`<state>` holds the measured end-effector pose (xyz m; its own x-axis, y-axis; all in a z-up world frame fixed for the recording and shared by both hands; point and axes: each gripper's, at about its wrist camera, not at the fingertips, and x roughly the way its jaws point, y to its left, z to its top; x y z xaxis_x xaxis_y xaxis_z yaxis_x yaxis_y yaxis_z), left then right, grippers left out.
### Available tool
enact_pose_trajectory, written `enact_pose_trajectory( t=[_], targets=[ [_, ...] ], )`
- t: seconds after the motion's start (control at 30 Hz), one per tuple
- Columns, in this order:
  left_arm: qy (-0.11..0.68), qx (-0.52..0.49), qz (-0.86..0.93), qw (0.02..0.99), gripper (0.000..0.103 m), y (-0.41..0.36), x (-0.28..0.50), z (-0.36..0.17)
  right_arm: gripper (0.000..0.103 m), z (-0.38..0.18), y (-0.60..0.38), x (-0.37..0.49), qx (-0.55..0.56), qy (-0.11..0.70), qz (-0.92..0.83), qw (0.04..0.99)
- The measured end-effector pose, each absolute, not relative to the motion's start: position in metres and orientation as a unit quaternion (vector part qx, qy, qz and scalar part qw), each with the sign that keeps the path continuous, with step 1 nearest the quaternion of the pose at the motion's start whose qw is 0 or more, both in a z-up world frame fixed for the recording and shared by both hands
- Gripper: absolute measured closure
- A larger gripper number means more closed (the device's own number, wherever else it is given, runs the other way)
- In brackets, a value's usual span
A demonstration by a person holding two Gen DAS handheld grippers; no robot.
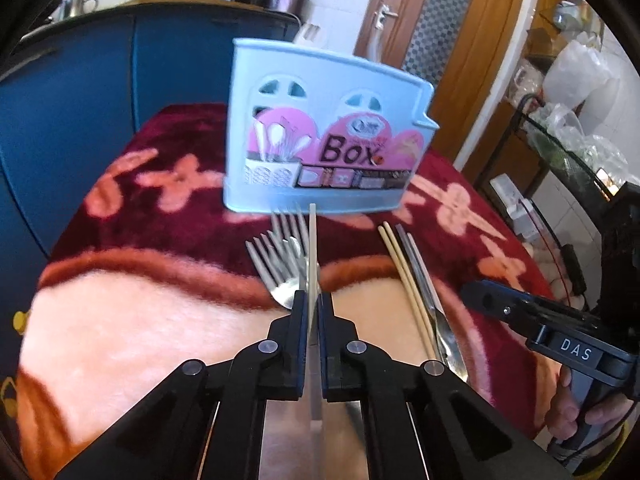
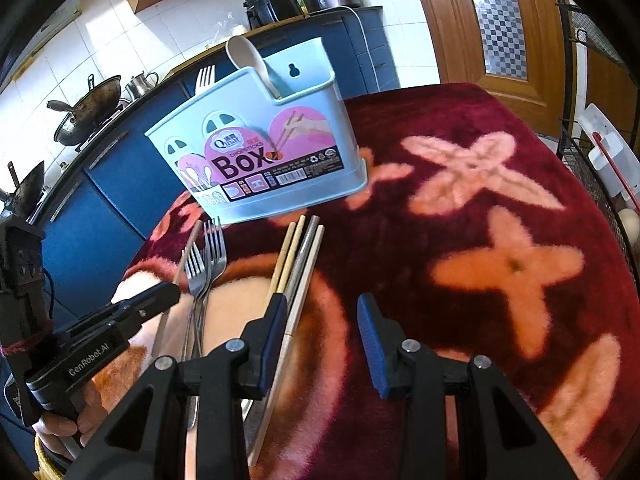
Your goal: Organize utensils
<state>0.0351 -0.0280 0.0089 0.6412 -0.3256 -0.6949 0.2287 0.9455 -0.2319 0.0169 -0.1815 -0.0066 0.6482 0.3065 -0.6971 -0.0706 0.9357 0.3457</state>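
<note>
A: What is lying where?
B: I am seeing a red floral blanket (image 2: 480,128) covering the worktop, a blue utensil box (image 2: 256,136) standing on it, and forks (image 2: 208,256) lying before it.
A: And my grippers?
B: Your left gripper (image 1: 313,304) is clenching one pale chopstick (image 1: 313,240); your right gripper (image 2: 322,312) is hanging released beside the remaining chopsticks (image 2: 298,264).

- My left wrist camera looks low along its tongs (image 1: 313,308), close over the bench (image 1: 120,320).
- Right wrist looks likewise; both share the chopsticks box (image 2: 264,148).
</note>
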Motion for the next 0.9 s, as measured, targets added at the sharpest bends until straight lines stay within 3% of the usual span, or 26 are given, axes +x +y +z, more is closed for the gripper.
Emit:
enact_pose_trajectory(
  t=[0.27, 0.33, 0.53, 0.9],
  targets=[
    [0.401, -0.066, -0.097, 0.909, 0.098, 0.002, 0.038, 0.006, 0.064, -0.003, -0.166, 0.023, 0.13, 0.417, 0.125, 0.891],
    [0.404, -0.07, -0.086, 0.908, 0.098, 0.008, 0.04, 0.003, 0.074, -0.003, -0.161, 0.026, 0.124, 0.422, 0.134, 0.888],
    [0.408, -0.071, -0.072, 0.907, 0.098, 0.016, 0.041, -0.003, 0.085, -0.005, -0.151, 0.036, 0.105, 0.441, 0.146, 0.879],
    [0.42, -0.091, -0.083, 0.899, 0.097, 0.02, 0.046, -0.01, 0.089, -0.021, -0.155, 0.066, 0.156, 0.501, 0.17, 0.834]
  ],
)
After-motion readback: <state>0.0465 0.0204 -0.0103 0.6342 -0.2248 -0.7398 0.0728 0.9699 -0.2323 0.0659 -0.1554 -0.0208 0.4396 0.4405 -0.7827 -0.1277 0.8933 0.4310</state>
